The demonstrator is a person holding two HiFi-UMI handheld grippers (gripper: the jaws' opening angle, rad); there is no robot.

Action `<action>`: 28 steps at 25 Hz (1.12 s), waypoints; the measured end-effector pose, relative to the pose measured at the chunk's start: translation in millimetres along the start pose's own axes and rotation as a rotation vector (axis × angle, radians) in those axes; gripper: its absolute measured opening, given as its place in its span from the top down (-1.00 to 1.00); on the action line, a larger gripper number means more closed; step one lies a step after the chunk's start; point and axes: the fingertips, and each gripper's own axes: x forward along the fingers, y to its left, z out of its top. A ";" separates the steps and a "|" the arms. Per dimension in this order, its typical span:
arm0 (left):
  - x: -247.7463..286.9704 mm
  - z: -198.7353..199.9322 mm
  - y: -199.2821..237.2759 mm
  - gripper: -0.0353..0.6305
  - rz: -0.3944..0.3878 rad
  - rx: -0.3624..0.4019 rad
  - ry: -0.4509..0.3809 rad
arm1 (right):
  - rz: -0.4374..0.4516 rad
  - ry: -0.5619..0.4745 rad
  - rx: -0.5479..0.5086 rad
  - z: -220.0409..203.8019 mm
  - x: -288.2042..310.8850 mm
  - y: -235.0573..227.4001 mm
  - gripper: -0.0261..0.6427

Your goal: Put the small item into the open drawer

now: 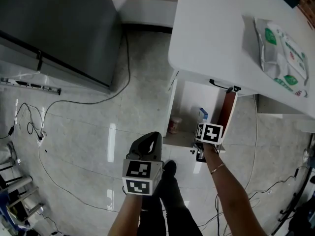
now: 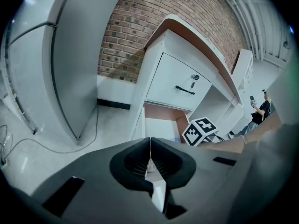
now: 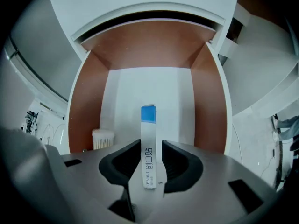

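**A:** What is the left gripper (image 2: 150, 157) doing?

**B:** It is outside the drawer (image 3: 86, 101), with its jaws pressed together on nothing.

**A:** Where's the plaster box (image 3: 148, 120)?

**B:** It is in the drawer, right of the cotton-bud tub (image 3: 103, 138). The right gripper (image 3: 152, 155) has its jaws spread around the box and isn't squeezing it. I'd lift straight up so nothing tips.

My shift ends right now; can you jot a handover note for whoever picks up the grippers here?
Left gripper: shut, empty, above the floor short of the drawer.
Right gripper: over the open drawer, jaws apart, pads clear of the small box between them.
The small box is inside the drawer; a round tub stands apart from it.
Done: box in the drawer, apparently released.
Left: lift the right gripper clear.
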 end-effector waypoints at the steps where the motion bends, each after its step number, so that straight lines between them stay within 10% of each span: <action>1: -0.7 0.7 -1.4 0.82 -0.003 0.003 0.001 | 0.006 -0.015 0.007 2.6 -4.8 0.1 0.48; 28: -74.5 32.8 -51.1 0.82 -0.080 0.139 -0.028 | 0.238 -0.439 0.010 12.6 -232.2 51.7 0.52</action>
